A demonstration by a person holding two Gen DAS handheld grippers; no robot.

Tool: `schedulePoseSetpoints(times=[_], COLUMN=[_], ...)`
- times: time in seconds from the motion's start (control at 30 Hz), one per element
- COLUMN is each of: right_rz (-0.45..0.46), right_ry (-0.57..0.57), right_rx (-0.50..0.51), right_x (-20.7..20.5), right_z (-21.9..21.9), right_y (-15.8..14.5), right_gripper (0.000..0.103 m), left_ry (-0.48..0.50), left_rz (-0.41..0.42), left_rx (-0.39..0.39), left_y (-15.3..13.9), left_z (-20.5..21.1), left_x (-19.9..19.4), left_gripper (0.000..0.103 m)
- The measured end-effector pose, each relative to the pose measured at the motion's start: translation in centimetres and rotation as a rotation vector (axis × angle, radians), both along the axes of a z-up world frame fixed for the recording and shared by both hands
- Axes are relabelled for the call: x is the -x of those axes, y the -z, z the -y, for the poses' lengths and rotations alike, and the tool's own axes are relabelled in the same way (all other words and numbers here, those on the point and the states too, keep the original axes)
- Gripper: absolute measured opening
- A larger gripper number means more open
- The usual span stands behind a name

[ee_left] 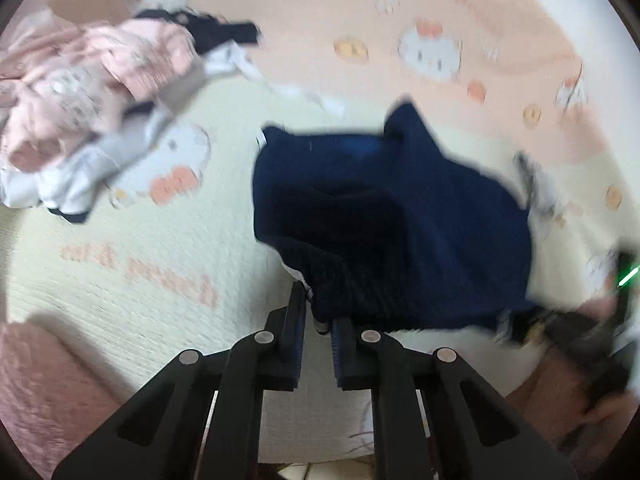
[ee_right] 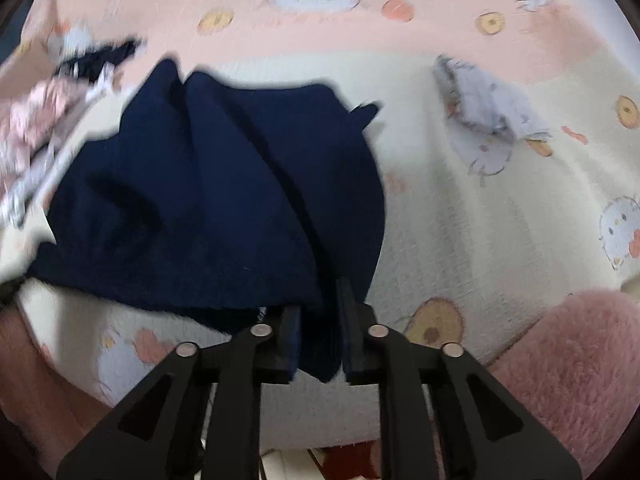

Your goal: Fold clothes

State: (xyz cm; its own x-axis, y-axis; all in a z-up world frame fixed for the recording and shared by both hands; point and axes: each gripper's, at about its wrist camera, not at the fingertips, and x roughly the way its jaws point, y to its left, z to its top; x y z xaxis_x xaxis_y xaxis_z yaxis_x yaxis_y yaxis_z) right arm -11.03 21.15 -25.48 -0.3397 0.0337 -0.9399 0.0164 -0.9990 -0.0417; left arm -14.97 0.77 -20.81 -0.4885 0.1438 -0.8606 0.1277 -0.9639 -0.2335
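Holding: both grippers pinch one edge of a navy garment, which is lifted at that edge over a cartoon-cat blanket.
Left gripper: clenched on a bunched, ribbed part of the garment's near edge; a sliver of white trim shows at the pinch.
Right gripper: clamped on a fold of the same cloth, which hangs down between the fingers.
Navy garment: spreads away from both grippers in loose folds toward the middle of the blanket, its far corners peaked and creased.
Clothes pile: pink, white and dark pieces heaped near the blanket's far left corner, well apart from the navy garment.
Pale grey piece: crumpled, lying alone toward the blanket's far right side.
Blanket: cream nearer, peach farther, printed with white cats and round biscuits.
Pink fuzzy fabric: at the near edge, beside the right gripper.
Sharpness: both views are motion-blurred.
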Motion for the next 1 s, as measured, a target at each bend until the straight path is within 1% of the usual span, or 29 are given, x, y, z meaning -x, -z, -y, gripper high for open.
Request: schedulePoseSetpoints(times=[0.03,0.07,0.1,0.13,0.17,0.2,0.23,0.27,0.3,0.33,0.37,0.4,0.43,0.47,0.5,0.53,0.57,0.63,0.67,0.7,0.73,0.77,0.8,0.87,0.9,0.93,0.97,1.0], right_rz=[0.026,0.041,0.036,0.007,-0.051,-0.122,-0.165,-0.188,-0.165,-0.110,-0.041,0.056,0.127,0.148,0.153,0.158,0.163,0.166,0.157,0.149,0.132,0.108,0.085,-0.004,-0.055,-0.110,-0.126,-0.113], right_ry=[-0.015,-0.025,-0.031,-0.029,-0.026,-0.026,-0.035,-0.051,-0.066,-0.081,-0.092,-0.098,-0.099,-0.100,-0.105,-0.104,-0.099,-0.080,-0.080,-0.086,-0.095,-0.105,-0.116,-0.123,-0.125,-0.125,-0.134,-0.150], right_rx=[-0.003,-0.012,-0.022,-0.009,0.015,0.035,0.023,-0.014,-0.026,-0.020,0.003,0.046,0.082,0.096,0.101,0.108,0.115,0.146,0.148,0.143,0.132,0.118,0.105,0.078,0.065,0.058,0.052,0.044], right_x=[0.0,0.0,-0.1,-0.4,-0.7,-1.1,-1.4,-1.5,-1.3,-1.0,-0.8,-0.7,-0.9,-1.3,-1.8,-1.9,-1.8,-1.6,-1.6,-1.6,-1.6,-1.4,-1.3,-1.0,-0.9,-0.8,-0.8,-0.6], right_z=[0.4,0.8,1.0,1.2,1.2,1.4,1.7,2.2,2.5,2.8,2.9,3.0,3.1,3.2,3.4,3.4,3.4,3.1,3.2,3.4,3.7,4.1,4.5,5.1,5.4,5.6,5.9,6.2], right_y=[0.7,1.1,0.9,0.1,-1.4,-3.4,-4.7,-5.6,-5.5,-4.7,-3.4,-1.3,0.4,1.2,1.7,2.0,2.0,2.2,2.2,2.1,1.8,1.4,1.0,-1.1,-2.2,-3.6,-4.4,-4.7], right_gripper=[0.015,0.015,0.015,0.015,0.015,0.015,0.015,0.015,0.015,0.015,0.015,0.015,0.020,0.027,0.030,0.031,0.033,0.035,0.035,0.034,0.026,0.010,0.008,0.007,0.007,0.007,0.010,0.016], left_ry=[-0.008,-0.016,-0.022,-0.029,-0.034,-0.025,-0.014,-0.008,-0.001,0.006,0.012,-0.005,-0.027,-0.049,-0.071,-0.093,-0.091,-0.085,-0.082,-0.079,-0.076,-0.073,-0.070,-0.069,-0.080,-0.081,-0.081,-0.081], left_rz=[-0.009,-0.019,-0.031,-0.048,-0.070,-0.074,-0.077,-0.029,0.023,0.075,0.128,0.187,0.197,0.204,0.211,0.218,0.204,0.175,0.160,0.145,0.131,0.116,0.101,0.058,0.033,0.064,0.100,0.135], left_rx=[0.001,0.019,0.033,0.054,0.071,0.073,0.074,0.066,0.057,0.048,0.039,0.018,-0.004,-0.026,-0.047,-0.069,-0.063,-0.048,-0.040,-0.033,-0.025,-0.017,-0.010,0.011,0.046,0.040,0.032,0.024], left_y=[-0.8,-1.8,-2.6,-3.5,-4.6,-5.1,-5.6,-4.2,-2.7,-1.1,0.4,1.9,2.6,3.1,3.7,4.3,4.1,3.5,3.2,2.9,2.6,2.3,2.1,0.9,0.0,0.5,1.2,1.8], left_z=[0.5,1.0,1.2,1.5,1.6,1.9,2.4,2.2,2.0,1.8,1.7,1.9,2.3,2.6,3.0,3.4,3.4,3.3,3.3,3.2,3.2,3.2,3.1,3.2,3.3,3.6,3.8,4.1], left_x=[0.0,-0.1,-0.3,-0.7,-1.9,-2.5,-3.1,-2.8,-2.6,-2.3,-2.0,-1.8,-2.0,-2.2,-2.4,-2.6,-2.3,-1.6,-1.2,-0.9,-0.5,-0.2,0.2,0.8,0.9,1.0,1.1,1.2], left_gripper=[0.012,0.012,0.012,0.012,0.012,0.012,0.012,0.012,0.012,0.012,0.012,0.012,0.012,0.013,0.015,0.021,0.032,0.033,0.028,0.019,0.015,0.014,0.013,0.012,0.012,0.013,0.015,0.015])
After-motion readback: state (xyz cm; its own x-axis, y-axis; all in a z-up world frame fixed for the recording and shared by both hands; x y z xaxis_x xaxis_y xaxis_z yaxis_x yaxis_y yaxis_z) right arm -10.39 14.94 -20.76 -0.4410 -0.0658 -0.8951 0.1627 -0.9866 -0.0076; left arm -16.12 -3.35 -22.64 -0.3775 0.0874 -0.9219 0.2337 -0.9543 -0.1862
